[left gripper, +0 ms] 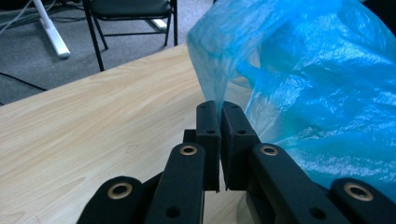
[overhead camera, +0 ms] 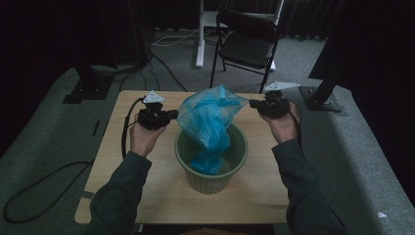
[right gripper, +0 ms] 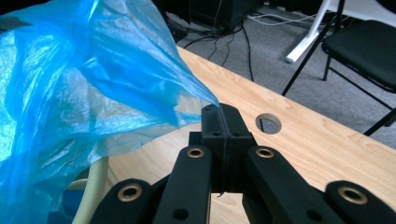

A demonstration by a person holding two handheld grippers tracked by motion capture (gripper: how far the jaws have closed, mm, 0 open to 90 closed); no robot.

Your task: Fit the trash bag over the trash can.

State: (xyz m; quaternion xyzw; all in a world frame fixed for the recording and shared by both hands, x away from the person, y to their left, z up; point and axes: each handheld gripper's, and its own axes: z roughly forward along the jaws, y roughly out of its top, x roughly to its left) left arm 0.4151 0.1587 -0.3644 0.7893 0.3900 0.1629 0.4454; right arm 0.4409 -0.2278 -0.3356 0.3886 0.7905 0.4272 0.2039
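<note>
Pinching opposite bag [overhead camera: 209,117] edges, both claws [overhead camera: 172,115] [overhead camera: 253,104] stretch it above the bin [overhead camera: 211,172].

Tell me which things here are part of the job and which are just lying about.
In the job:
- thin blue plastic bag
- round green ribbed bin
- left gripper, pinching the bag's edge
- right gripper, pinching the opposite edge

Lying about:
- black folding chair
- white stand leg
- black floor cables

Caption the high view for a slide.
Both grippers, left gripper and right gripper, pinch a blue plastic bag open over a green bin.
</note>
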